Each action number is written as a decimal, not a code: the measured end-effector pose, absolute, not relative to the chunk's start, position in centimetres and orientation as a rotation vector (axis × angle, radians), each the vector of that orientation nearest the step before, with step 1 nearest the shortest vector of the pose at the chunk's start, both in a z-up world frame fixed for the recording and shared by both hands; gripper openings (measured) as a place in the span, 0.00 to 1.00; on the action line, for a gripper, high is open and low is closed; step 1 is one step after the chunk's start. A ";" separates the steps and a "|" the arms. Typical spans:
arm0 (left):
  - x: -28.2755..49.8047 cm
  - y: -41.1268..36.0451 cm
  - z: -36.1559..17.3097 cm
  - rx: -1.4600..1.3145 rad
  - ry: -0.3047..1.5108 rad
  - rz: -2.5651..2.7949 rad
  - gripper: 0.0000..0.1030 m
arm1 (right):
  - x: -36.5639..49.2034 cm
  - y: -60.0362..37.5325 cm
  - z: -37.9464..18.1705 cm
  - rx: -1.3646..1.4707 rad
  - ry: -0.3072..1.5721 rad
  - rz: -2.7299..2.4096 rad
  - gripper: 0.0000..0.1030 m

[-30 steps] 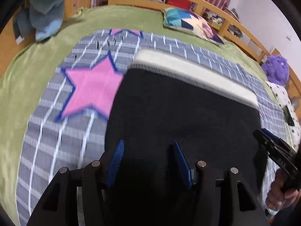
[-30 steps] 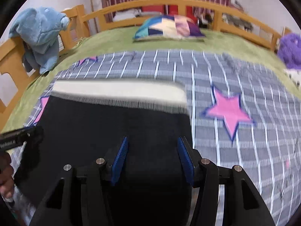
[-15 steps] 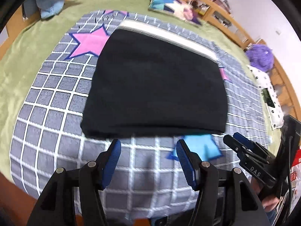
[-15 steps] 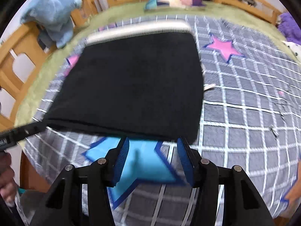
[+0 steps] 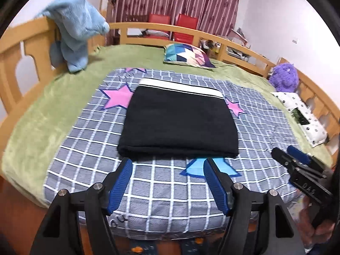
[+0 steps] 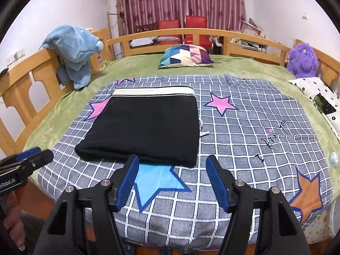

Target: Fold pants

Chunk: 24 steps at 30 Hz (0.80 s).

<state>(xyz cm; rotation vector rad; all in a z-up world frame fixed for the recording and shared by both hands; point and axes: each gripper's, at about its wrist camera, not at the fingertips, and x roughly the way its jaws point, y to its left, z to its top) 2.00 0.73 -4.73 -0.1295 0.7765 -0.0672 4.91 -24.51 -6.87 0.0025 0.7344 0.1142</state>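
Folded pants, black with a pale waistband at the far edge, lie flat on the checked blanket in the middle of the bed. Left gripper and right gripper hover clear of the near fold; the jaws of both are opening, with nothing between them. A second ago the blue pads of both sat over the black cloth, which filled the lower view; half a second ago they had cleared its near edge. Now the pants appear whole and farther off, with the blue star exposed beside the fold. The pants' own position on the blanket is unchanged. A pillow lies beyond.
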 end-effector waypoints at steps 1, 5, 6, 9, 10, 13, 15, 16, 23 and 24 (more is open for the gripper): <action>1.8 0.6 -4.8 -0.117 0.779 -0.060 0.66 | 4.8 -24.4 -6.8 0.000 0.744 0.114 0.65; 1.2 0.3 -4.9 -0.076 0.769 -0.039 0.69 | 4.3 -24.7 -6.5 0.031 0.774 0.118 0.89; 1.3 0.3 -5.0 -0.072 0.780 -0.023 0.69 | 4.2 -24.7 -6.5 0.036 0.772 0.126 0.90; 0.8 0.4 -4.2 -0.105 0.773 -0.044 0.69 | 3.7 -23.9 -6.3 0.007 0.748 0.114 0.95; 0.5 0.3 -3.9 -0.103 0.755 -0.042 0.69 | 3.6 -23.7 -6.2 -0.007 0.742 0.111 0.95; 0.1 -0.1 -3.6 -0.072 0.739 -0.014 0.70 | 3.8 -23.4 -6.4 -0.029 0.747 0.106 0.95; -0.1 -0.3 -3.5 -0.066 0.736 -0.017 0.70 | 4.0 -23.5 -6.5 -0.025 0.757 0.105 0.95; -0.2 -0.5 -3.4 -0.060 0.735 -0.010 0.70 | 4.0 -23.6 -6.5 -0.018 0.757 0.106 0.95; -0.4 -0.8 -3.3 -0.050 0.733 -0.002 0.70 | 3.8 -24.2 -6.3 0.019 0.755 0.100 0.95; -0.4 -0.9 -3.3 -0.051 0.735 -0.005 0.70 | 3.8 -24.3 -6.3 0.021 0.754 0.099 0.95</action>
